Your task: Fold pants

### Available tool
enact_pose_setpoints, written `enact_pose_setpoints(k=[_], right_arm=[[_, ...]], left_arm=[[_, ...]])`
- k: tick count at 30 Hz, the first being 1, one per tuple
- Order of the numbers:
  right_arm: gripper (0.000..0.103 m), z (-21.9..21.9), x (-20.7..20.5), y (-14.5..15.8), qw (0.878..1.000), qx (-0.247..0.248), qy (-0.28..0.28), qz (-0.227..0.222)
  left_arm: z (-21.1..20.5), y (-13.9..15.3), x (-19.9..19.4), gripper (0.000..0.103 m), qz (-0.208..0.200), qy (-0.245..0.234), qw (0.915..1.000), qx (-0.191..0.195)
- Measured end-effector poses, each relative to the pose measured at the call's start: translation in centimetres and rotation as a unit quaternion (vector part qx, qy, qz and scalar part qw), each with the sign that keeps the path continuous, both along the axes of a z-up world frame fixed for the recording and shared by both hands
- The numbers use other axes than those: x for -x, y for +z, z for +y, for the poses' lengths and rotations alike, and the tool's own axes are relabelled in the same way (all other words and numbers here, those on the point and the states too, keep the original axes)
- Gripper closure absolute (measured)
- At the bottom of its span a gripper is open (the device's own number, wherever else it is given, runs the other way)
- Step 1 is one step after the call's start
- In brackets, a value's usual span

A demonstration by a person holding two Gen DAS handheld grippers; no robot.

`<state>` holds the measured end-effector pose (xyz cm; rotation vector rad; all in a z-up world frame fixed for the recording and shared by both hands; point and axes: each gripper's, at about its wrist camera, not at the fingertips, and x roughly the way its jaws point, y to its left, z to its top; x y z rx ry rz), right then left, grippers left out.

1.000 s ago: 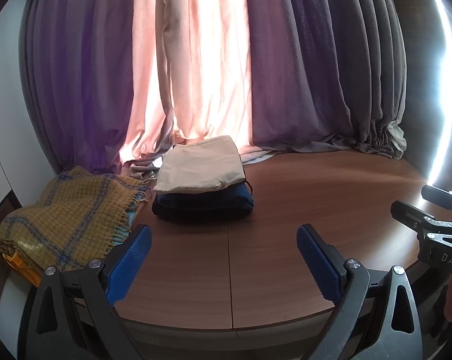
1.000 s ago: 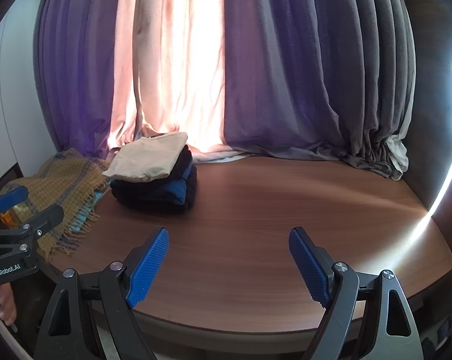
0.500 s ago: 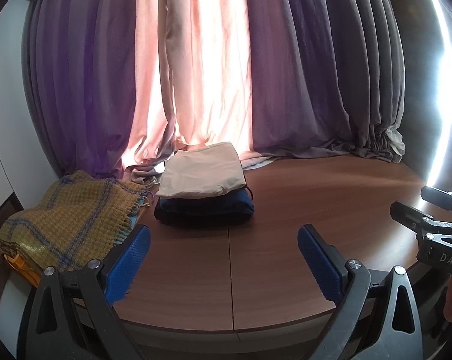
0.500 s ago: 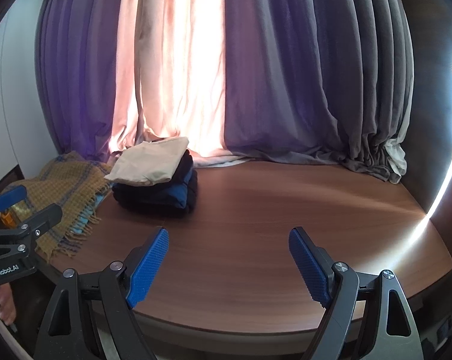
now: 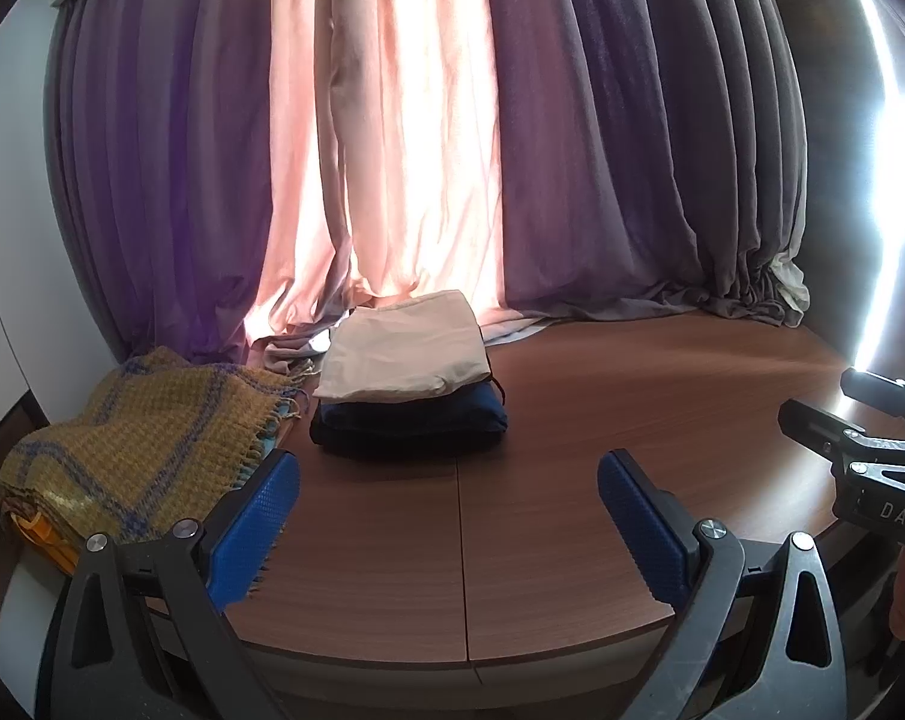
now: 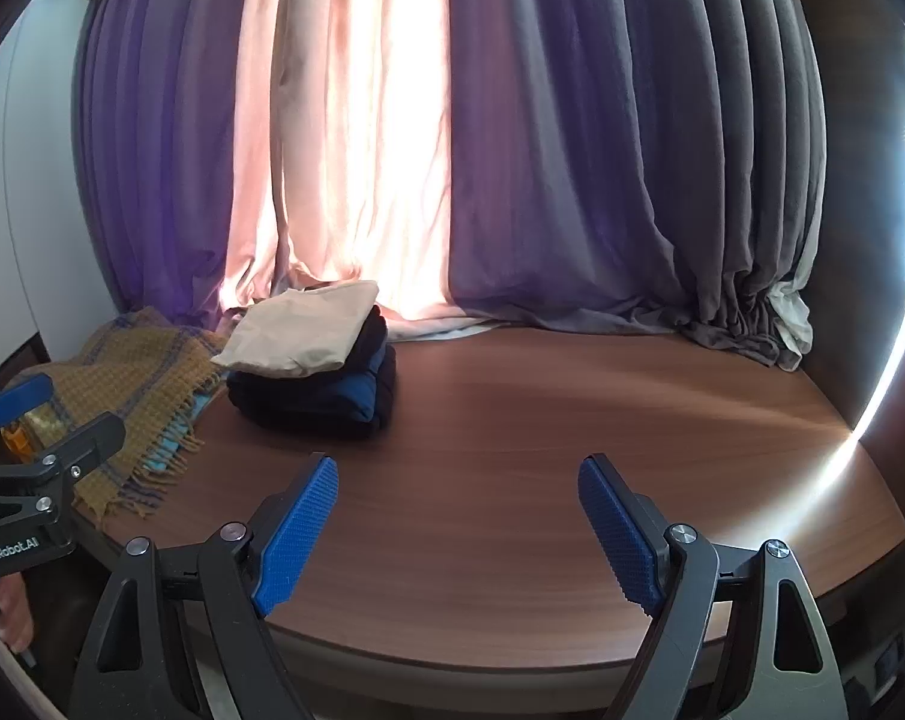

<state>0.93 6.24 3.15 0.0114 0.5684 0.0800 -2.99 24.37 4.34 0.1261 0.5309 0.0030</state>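
A stack of folded garments rests at the back left of the wooden table (image 5: 572, 420): folded beige pants (image 5: 407, 348) (image 6: 305, 333) lie on top of folded dark navy pants (image 5: 410, 426) (image 6: 320, 393). My left gripper (image 5: 449, 480) hangs open over the table's near edge, well short of the stack, with nothing between its blue pads. My right gripper (image 6: 458, 486) is open too, empty, over the near edge to the right of the stack. Each gripper shows at the edge of the other's view.
A mustard and blue woven blanket (image 5: 134, 438) (image 6: 128, 384) with fringe lies at the table's left edge over something orange (image 5: 44, 540). Purple and pink curtains (image 5: 452, 150) hang along the back and pool on the table. Bright light glares at the right.
The left wrist view has shifted slightly, so the stack sits a little lower in it. Nothing else moved and both grippers stay open.
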Motion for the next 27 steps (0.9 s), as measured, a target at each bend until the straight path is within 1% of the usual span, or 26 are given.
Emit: enact_pose_setpoints(k=[27], right_arm=[[0.02,-0.11,0.05,0.17,1.0,0.0,-0.003,-0.001]], left_arm=[[-0.3,0.46,-0.19,0.001,-0.01,0.004,0.9999,-0.004]])
